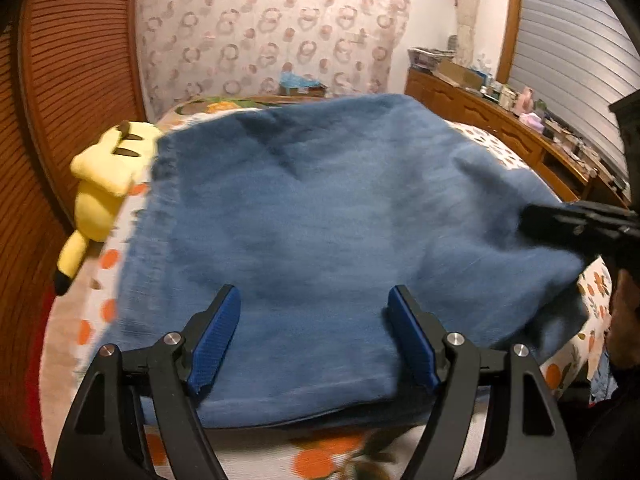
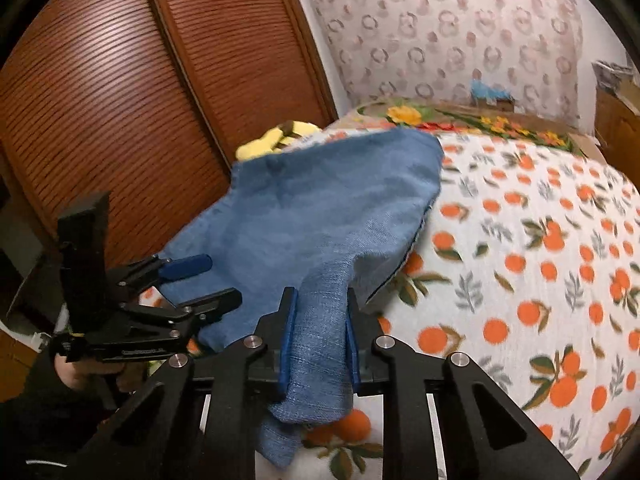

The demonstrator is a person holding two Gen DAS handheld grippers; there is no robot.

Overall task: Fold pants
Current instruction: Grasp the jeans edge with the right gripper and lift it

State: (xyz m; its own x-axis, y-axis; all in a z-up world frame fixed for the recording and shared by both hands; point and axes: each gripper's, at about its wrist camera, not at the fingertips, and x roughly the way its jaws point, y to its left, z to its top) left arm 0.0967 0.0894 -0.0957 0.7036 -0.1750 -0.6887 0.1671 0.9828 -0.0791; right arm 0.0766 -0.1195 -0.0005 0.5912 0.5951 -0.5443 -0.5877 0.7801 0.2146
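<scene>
My right gripper [image 2: 320, 344] is clamped on a bunched corner of the blue denim pants [image 2: 320, 216], and a fold of cloth runs between its blue pads [image 2: 289, 344] and hangs out below them. The pants stretch from that grip away across the bed [image 2: 540, 264], toward the far left side, where their far edge half hides a yellow plush toy [image 2: 272, 140] lying by the slatted wooden doors. The near corner is lifted off the orange-print bedspread, while the rest lies on it.

My left gripper [image 1: 314, 340] hangs with its jaws spread wide over the near edge of the pants [image 1: 320, 208], and the cloth lies under and between the pads [image 1: 214, 340]; the pads do not press on it. From the left wrist view the pants cover most of the bed's near left part, and my right gripper [image 1: 532, 216] reaches in at their right edge. The plush toy [image 1: 104, 184] lies just beside their left edge.
</scene>
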